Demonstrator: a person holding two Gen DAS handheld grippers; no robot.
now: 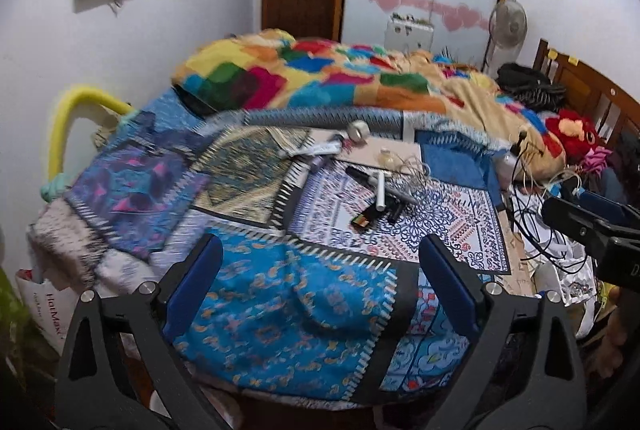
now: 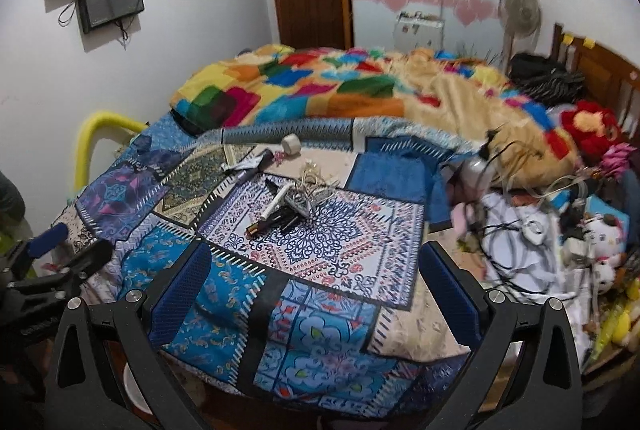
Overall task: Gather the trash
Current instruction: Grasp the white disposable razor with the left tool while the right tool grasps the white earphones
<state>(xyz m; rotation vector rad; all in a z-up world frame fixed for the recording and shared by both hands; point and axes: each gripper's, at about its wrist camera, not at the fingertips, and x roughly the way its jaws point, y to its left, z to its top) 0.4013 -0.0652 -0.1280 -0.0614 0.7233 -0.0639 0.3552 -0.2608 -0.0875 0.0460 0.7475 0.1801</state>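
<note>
Collection appears not yet begun — nothing is held. The left gripper (image 1: 320,262) and right gripper (image 2: 316,270) are spread wide and empty above the patchwork quilt (image 2: 320,342). Scattered clutter (image 2: 288,206) lies at the quilt's middle, beyond both grippers, untouched.

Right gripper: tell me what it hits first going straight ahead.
Probably the patchwork bedcover between the open right gripper fingers; farther along lies the clutter of pens and a white tube. Depth is unclear.

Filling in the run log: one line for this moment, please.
phase: approach | left gripper: open, empty | right gripper: open, empty | clutter pile: on bed, untouched
</note>
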